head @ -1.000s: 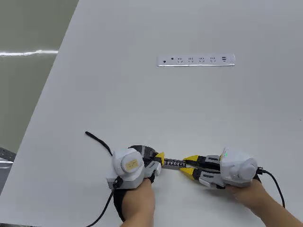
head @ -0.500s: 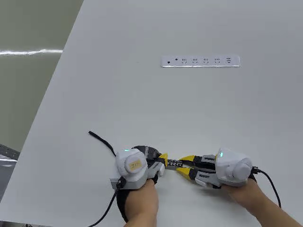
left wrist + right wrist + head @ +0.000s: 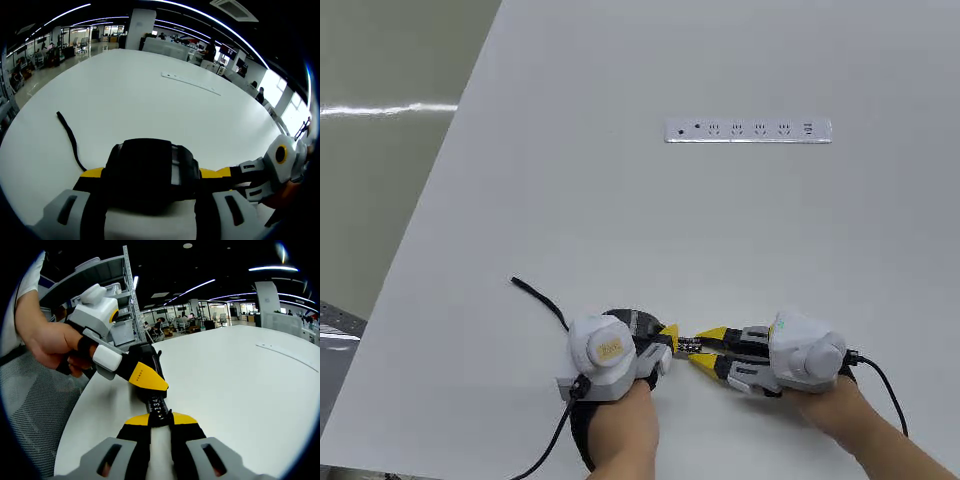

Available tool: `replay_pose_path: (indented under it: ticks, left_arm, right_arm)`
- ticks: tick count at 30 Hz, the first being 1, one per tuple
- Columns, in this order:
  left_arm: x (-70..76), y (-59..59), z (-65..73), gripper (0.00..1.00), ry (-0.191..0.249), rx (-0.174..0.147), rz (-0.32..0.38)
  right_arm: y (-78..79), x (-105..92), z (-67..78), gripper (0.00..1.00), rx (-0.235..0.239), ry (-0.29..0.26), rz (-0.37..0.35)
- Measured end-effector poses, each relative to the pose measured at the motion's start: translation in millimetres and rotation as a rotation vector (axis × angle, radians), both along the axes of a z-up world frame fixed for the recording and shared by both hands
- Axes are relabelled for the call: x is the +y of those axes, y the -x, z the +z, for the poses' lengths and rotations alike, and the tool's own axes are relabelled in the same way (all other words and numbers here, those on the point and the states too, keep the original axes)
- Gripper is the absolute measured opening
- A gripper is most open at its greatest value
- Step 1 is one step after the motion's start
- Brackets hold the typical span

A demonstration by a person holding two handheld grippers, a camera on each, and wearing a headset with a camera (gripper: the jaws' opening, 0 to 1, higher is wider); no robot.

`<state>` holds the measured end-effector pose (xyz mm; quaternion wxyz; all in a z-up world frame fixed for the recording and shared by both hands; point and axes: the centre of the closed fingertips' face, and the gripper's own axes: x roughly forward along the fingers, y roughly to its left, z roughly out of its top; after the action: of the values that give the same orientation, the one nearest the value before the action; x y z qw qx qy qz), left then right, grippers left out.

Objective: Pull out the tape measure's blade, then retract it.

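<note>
Right hand (image 3: 832, 408) slid leftward, right tool (image 3: 704, 351) pinching the blade (image 3: 157, 406), left tool (image 3: 658, 343) clamping the tape measure (image 3: 150, 167)

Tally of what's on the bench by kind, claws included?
Tape measure with black strap: 1
Power strip: 1
Claws: 2, left claw holding it, right claw on its blade
Total: 4

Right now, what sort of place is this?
Probably an open-plan office or lab: a large white table with a power strip, metal shelving, and long ceiling light strips.
</note>
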<state>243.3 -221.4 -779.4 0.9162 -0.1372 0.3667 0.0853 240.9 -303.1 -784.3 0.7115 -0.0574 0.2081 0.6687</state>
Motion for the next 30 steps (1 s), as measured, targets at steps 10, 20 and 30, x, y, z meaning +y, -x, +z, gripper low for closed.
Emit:
replay_pose_path:
  ticks: [10,20,30]
  left_arm:
    - [-0.3,0.0,0.0,0.7,0.011,-0.001,0.002]
    - [-0.3,0.8,0.2,0.7,0.029,-0.004,0.001]
    - [0.1,0.4,0.5,0.7,0.044,-0.006,0.009]
  right_arm:
    - [0.2,9.9,0.3,0.13,-0.002,0.002,0.014]
    - [2.1,22.6,-0.4,0.13,-0.01,0.004,0.037]
    - [3.4,32.1,0.1,0.13,-0.024,0.004,0.065]
